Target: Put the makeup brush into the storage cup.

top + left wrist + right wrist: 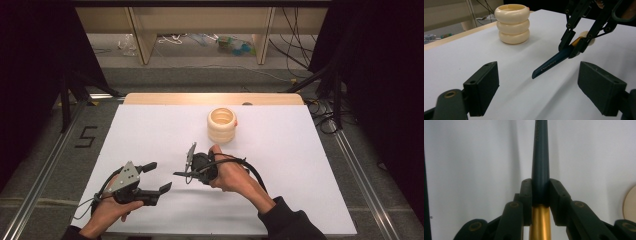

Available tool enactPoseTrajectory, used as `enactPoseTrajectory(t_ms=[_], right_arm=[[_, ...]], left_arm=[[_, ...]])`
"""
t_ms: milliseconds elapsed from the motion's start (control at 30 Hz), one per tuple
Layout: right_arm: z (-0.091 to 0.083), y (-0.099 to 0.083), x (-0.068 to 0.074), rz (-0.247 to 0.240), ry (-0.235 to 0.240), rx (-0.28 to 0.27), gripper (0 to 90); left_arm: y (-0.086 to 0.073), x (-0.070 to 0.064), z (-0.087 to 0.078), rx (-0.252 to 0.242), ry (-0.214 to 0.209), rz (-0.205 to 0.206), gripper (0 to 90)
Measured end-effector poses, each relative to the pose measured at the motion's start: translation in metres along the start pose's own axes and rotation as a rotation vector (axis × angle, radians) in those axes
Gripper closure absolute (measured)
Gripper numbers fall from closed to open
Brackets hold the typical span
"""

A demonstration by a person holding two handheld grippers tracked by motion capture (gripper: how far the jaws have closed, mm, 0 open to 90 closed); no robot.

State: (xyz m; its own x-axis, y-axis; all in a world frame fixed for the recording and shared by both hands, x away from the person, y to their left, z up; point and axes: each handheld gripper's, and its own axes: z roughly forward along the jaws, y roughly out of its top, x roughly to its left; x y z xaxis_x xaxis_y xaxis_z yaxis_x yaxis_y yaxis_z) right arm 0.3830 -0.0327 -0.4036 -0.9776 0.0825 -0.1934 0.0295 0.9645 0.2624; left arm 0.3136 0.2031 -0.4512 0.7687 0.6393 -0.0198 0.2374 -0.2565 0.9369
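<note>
Lower left of the high view, left gripper (159, 179) waits, jaws wide and empty. Centre frame, right gripper (181, 167) clamps the pen (551, 64) mid-barrel, tip clear of the tabletop (300, 165), likely ready for the cream holder (221, 125) above.

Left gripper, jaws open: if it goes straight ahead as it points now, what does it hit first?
Probably the dark blue pen clamped in the right gripper: its tip hangs ahead between the left gripper jaws. The cream ribbed ring-stack holder sits farther, off left. Depth uncertain.

Laboratory recording cell: white worktop (150, 125) enclosed by black curtains (35, 50), floor rails (47, 155), and loose cables (295, 55).
</note>
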Motion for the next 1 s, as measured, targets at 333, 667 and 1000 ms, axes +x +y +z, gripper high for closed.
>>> enactPoseTrajectory(t_ms=[333,667,1000], right_arm=[[-0.004,0.01,0.02,-0.059,0.024,0.013,74.2],[0.002,0.018,0.033,-0.157,0.046,0.013,74.2],[0.001,0.024,0.047,-0.191,0.06,0.035,74.1]], left_arm=[[-0.002,-0.007,0.004,0.068,-0.063,0.009,16.3],[-0.005,-0.015,0.008,0.169,-0.143,0.063,20.8],[-0.008,-0.02,0.01,0.235,-0.184,0.106,30.5]])
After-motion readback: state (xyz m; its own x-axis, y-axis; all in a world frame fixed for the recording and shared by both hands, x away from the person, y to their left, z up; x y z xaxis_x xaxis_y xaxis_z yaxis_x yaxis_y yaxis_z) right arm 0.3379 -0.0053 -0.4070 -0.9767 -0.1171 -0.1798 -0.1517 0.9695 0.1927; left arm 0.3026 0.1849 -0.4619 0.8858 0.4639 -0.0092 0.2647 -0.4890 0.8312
